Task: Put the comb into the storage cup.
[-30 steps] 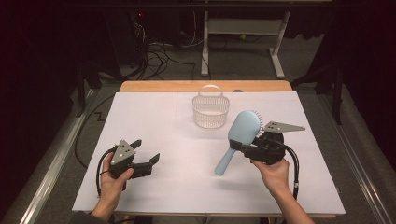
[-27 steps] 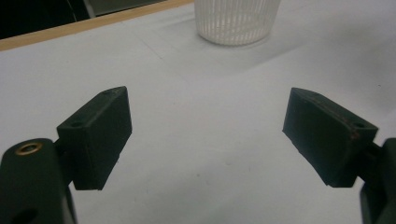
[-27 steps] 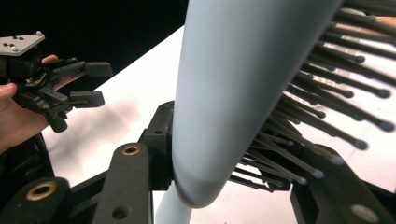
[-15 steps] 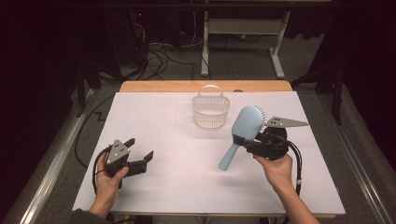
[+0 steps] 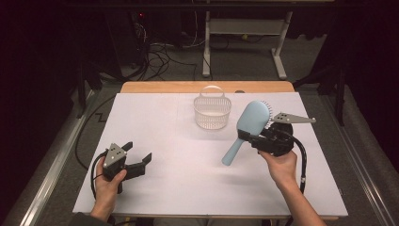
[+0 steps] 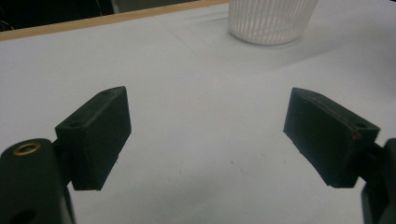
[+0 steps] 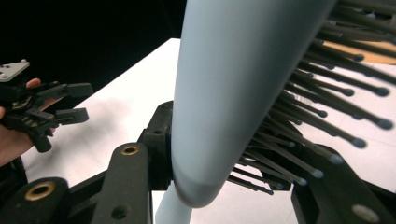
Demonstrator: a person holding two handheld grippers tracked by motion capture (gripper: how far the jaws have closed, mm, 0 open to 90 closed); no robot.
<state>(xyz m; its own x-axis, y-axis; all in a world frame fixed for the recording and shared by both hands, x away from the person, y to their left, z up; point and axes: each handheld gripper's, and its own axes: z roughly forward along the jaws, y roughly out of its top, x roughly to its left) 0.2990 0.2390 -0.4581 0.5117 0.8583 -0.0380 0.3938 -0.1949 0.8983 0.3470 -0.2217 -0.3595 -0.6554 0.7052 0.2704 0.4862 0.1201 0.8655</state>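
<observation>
Right gripper [image 5: 248,137]: my jaws are clamped on the hairbrush [image 5: 248,127] at the neck, where head meets handle; in the right gripper view one jaw presses the smooth back and the other sits among the bristles.
Hairbrush: lifted off the table [image 5: 188,188], head up toward the basket [image 5: 212,112], handle slanting down and left.
Change, right side: over the last second the brush has stayed clamped and drifted only slightly right and lower; it is not yet above the basket.
Left gripper [image 5: 136,159]: jaws spread wide, nothing between them, low at the table's near-left.
Change, left side: it has pulled back toward me and settled.
Reading: the carry to the basket looks paused; I judge that placing the brush remains to be done.
</observation>
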